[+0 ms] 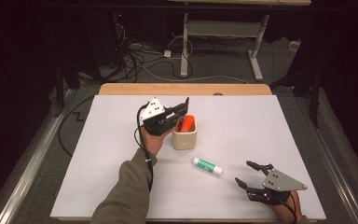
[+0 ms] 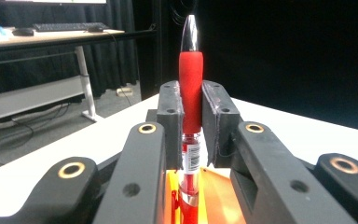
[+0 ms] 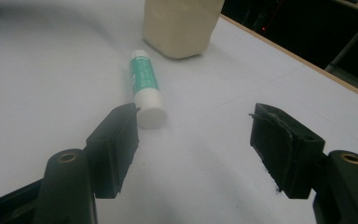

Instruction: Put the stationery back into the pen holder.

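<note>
The red plastic pen with a rubber grip and silver tip [image 2: 190, 88] stands clamped between the pads of the left gripper [image 1: 182, 109], its lower end already inside the cream ceramic cup with an orange lining [image 1: 184, 134] just below those jaws. Judging by this, the pen is being lowered in; next comes letting go. The right gripper [image 1: 251, 175] rests with jaws apart, holding nothing, the green-and-white glue stick [image 3: 146, 87] just ahead of them.
</note>
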The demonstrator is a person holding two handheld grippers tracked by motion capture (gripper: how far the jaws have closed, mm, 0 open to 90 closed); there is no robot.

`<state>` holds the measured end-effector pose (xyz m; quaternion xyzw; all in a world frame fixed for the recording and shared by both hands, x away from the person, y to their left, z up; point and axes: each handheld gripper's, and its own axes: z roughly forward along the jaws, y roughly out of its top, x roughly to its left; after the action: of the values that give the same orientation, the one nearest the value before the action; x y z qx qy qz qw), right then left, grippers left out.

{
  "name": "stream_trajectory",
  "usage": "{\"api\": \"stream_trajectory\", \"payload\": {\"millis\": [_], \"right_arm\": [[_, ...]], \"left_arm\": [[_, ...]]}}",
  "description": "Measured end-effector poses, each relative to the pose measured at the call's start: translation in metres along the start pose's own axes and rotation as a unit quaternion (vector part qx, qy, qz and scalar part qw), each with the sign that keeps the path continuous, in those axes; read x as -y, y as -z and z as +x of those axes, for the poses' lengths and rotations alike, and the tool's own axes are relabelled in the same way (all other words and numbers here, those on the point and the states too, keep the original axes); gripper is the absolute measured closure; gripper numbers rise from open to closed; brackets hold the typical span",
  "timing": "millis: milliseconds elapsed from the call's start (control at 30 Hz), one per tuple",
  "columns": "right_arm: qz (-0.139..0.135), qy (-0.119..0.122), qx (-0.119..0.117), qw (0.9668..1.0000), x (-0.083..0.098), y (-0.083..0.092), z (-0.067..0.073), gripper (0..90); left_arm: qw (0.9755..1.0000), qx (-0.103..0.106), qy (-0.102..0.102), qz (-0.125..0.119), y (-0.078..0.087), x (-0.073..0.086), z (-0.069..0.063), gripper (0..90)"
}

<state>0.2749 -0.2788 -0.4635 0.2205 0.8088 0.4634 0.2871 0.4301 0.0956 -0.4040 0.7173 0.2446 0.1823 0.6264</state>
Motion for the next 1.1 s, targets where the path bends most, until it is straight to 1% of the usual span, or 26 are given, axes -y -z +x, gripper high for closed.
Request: {"api": "stream_trajectory", "payload": {"millis": [33, 133, 267, 533, 700, 867, 933, 1100], "right_arm": [[0.001, 0.000, 0.000, 1.0000, 0.000, 0.000, 0.000, 33.1], [0.001, -0.001, 0.001, 1.0000, 0.000, 0.000, 0.000, 33.1], [0.001, 0.000, 0.001, 1.0000, 0.000, 0.000, 0.000, 33.2], [0.002, 0.003, -0.002, 1.0000, 0.000, 0.000, 0.000, 33.2], [0.002, 0.004, -0.002, 1.0000, -0.001, -0.001, 0.001, 33.4], [0.004, 0.006, -0.002, 1.0000, -0.001, -0.001, 0.001, 33.4], [0.003, 0.005, -0.002, 1.0000, -0.001, -0.001, 0.001, 33.5], [0.005, 0.005, -0.002, 1.0000, 0.000, -0.001, 0.001, 33.5]], "left_arm": [[1.0000, -0.003, 0.000, 0.004, 0.000, 0.001, 0.000, 77.2], [1.0000, -0.002, 0.004, 0.007, 0.001, 0.006, 0.001, 77.2], [0.9998, -0.004, 0.000, 0.019, 0.002, 0.009, 0.000, 77.1], [0.9995, -0.004, -0.003, 0.033, 0.006, 0.016, 0.000, 77.0], [0.9990, 0.000, -0.003, 0.044, 0.007, 0.022, 0.000, 76.9], [0.9986, 0.003, -0.005, 0.052, 0.008, 0.026, 0.000, 76.8], [0.9985, 0.002, -0.007, 0.055, 0.009, 0.027, 0.000, 76.7], [0.9984, -0.001, -0.004, 0.056, 0.013, 0.029, 0.002, 76.1]]}}
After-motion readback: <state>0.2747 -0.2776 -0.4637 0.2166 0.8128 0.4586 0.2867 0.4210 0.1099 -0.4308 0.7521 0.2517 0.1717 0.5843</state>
